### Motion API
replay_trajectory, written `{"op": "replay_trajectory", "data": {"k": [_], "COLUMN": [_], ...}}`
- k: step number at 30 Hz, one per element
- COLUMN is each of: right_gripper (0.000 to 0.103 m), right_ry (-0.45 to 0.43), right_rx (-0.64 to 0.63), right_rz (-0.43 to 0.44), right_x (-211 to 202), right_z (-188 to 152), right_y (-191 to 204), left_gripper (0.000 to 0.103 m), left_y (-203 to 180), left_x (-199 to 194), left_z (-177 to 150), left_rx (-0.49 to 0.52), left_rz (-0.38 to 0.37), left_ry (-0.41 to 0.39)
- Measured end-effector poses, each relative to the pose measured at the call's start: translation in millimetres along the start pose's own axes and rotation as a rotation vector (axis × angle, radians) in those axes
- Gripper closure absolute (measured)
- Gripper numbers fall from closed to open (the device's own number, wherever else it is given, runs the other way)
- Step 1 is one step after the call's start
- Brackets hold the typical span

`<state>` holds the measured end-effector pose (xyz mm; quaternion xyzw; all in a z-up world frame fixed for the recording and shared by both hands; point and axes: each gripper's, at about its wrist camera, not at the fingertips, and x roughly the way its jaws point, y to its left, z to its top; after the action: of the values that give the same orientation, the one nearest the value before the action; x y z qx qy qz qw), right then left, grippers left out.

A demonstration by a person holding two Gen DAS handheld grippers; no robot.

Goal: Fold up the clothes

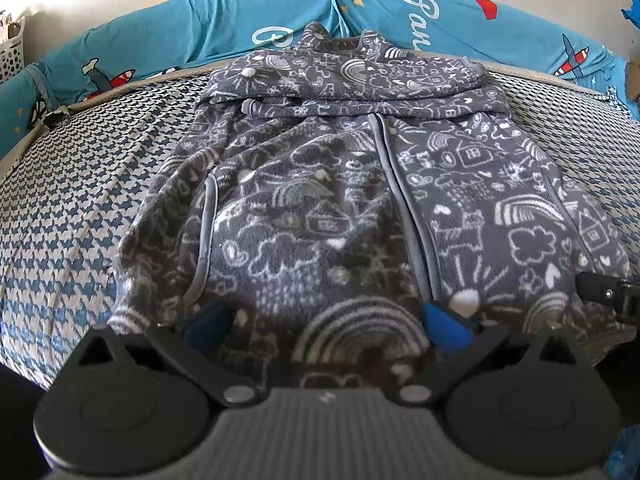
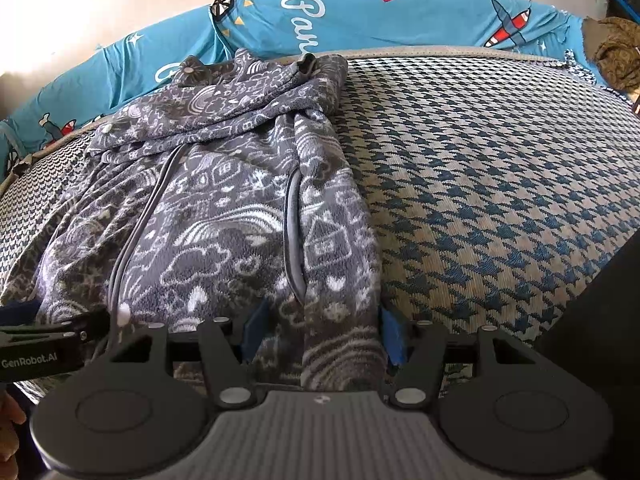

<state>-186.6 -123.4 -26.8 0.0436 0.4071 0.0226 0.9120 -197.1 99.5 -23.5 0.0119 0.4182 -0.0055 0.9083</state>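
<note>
The left gripper [image 1: 326,322] stands with its two blue-padded fingers [image 1: 444,326] spread wide apart over the near hem of a grey fleece garment [image 1: 320,208]. Fabric lies between and under the fingers, but nothing is visibly pinched. The right gripper [image 2: 322,332] has its fingers apart too, straddling the garment's near right corner: one blue pad sits on the fleece, the other just off the garment's right edge. From these views I cannot tell whether the pads are pressing the cloth.

The garment, printed with white rainbows, clouds and houses, lies flat and stretches straight away from both grippers. Its long axis runs from the near hem to the far end, marked by a grey zipper [image 1: 404,200] down the middle. The far end is already turned back on itself as a thick band [image 1: 340,76]. Beneath the garment is a blue-and-white houndstooth bed cover [image 2: 500,184]; beyond its far end is a bright blue cushion with aeroplanes [image 1: 500,24].

Both grippers sit at the near hem, left toward the middle, right at the right corner. The likely next fold carries that hem away, along the zipper, toward the band.
</note>
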Motion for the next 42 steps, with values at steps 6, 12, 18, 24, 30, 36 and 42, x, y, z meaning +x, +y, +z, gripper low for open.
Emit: {"op": "replay_trajectory", "data": {"k": [6, 12, 18, 24, 30, 36, 42], "right_gripper": [0.045, 0.045, 0.045, 0.045, 0.045, 0.045, 0.045], "right_ry": [0.011, -0.012, -0.003, 0.028, 0.033, 0.004, -0.034], "right_rx": [0.015, 0.0, 0.021, 0.078, 0.063, 0.084, 0.081], "right_rz": [-0.004, 0.001, 0.053, 0.086, 0.024, 0.033, 0.089], "right_x": [0, -6, -2, 5, 3, -4, -4], "right_z": [-1, 5, 15, 32, 36, 36, 50], "right_y": [0, 5, 4, -1, -5, -13, -13], "left_gripper": [0.0, 0.0, 0.0, 0.0, 0.0, 0.0, 0.0], "left_y": [-1, 7, 16, 19, 29, 31, 28], "left_x": [-1, -8, -9, -5, -2, 2, 6], "left_z": [-2, 4, 14, 23, 32, 31, 34], "left_rx": [-0.014, -0.07, -0.11, -0.1, -0.127, -0.141, -0.127], "left_rz": [0.008, -0.021, -0.019, -0.008, 0.01, 0.016, 0.009], "left_ry": [0.0, -0.044, -0.07, -0.067, -0.069, -0.045, -0.037]}}
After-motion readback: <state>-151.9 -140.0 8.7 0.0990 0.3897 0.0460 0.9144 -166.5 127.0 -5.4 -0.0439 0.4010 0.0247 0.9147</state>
